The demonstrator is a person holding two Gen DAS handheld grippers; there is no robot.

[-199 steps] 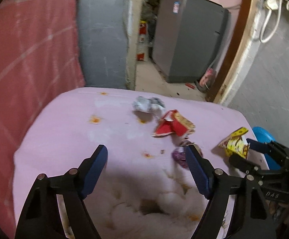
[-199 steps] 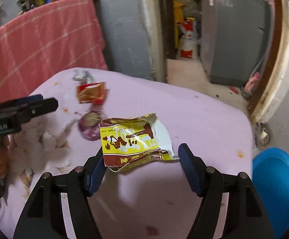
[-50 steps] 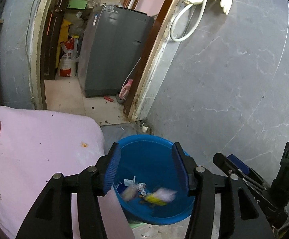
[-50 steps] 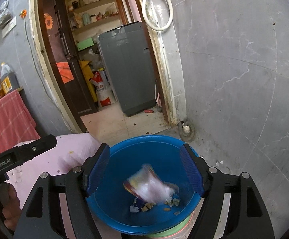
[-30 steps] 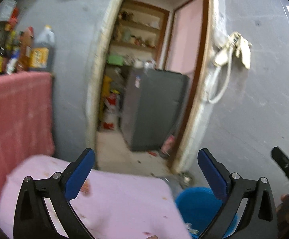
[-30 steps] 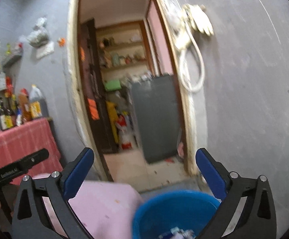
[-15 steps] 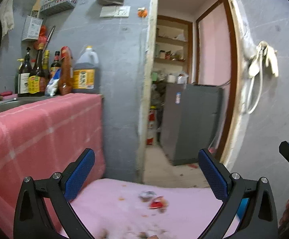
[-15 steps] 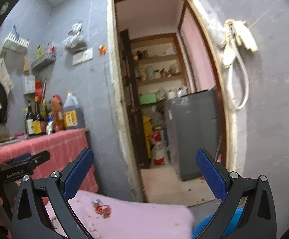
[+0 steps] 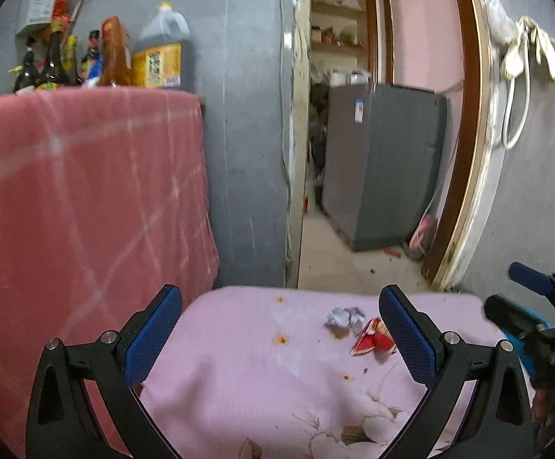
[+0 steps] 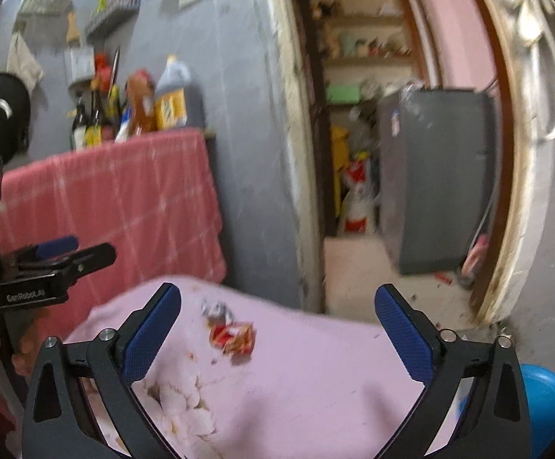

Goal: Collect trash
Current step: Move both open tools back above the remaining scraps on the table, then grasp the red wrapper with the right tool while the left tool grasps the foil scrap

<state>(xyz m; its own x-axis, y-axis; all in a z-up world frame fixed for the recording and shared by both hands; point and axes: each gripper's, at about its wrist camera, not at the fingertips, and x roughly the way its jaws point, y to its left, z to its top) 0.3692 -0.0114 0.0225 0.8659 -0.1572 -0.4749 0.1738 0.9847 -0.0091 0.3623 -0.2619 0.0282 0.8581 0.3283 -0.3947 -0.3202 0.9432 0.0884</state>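
Two pieces of trash lie on the pink-covered table point(image 9: 239, 363): a crumpled silver wrapper point(image 9: 342, 315) and, just right of it, a red wrapper point(image 9: 371, 338). My left gripper point(image 9: 281, 332) hangs open and empty, short of them and above the cloth. In the right wrist view the same silver wrapper point(image 10: 216, 310) and red wrapper point(image 10: 235, 338) lie ahead between the wide fingers. My right gripper point(image 10: 277, 331) is open, its jaws closing a little with nothing between them. The blue bin point(image 10: 545, 394) sits low at the table's right end.
A red checked cloth point(image 9: 86, 191) hangs over a counter with bottles point(image 9: 155, 57) to the left. Behind the table are a grey wall, an open doorway and a grey appliance point(image 9: 380, 164). Each gripper shows at the edge of the other's view.
Both grippers have swung left from the blue bin and dipped toward the table. The pink cloth and the two wrappers now show larger and nearer.
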